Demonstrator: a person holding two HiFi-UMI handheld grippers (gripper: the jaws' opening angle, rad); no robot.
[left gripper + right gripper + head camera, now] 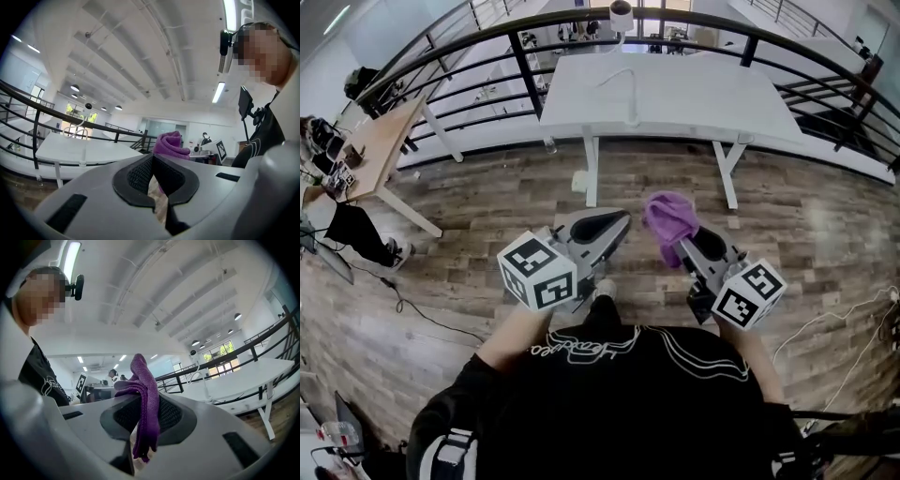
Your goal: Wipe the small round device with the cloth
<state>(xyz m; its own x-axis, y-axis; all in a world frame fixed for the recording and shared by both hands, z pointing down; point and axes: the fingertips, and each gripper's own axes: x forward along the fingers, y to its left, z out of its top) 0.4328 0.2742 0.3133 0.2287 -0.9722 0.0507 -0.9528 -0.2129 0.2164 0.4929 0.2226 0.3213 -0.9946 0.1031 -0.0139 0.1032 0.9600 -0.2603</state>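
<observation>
Wood-plank floor (825, 234) spreads wide and bare between the person and a white, flat, rectangular table (675, 94) on slim angled legs. A curved black metal railing (526, 67) runs along the table's far edge. The left gripper (614, 217), smooth grey with mesh-textured dark pads, has its jaws closed together on nothing. The right gripper (680, 246) pinches a soft, nubbly purple cloth (668, 214), which bunches above its jaws. The small round white device (622, 14) seems to stand at the table's far side on a curved white stalk, well apart from both grippers.
</observation>
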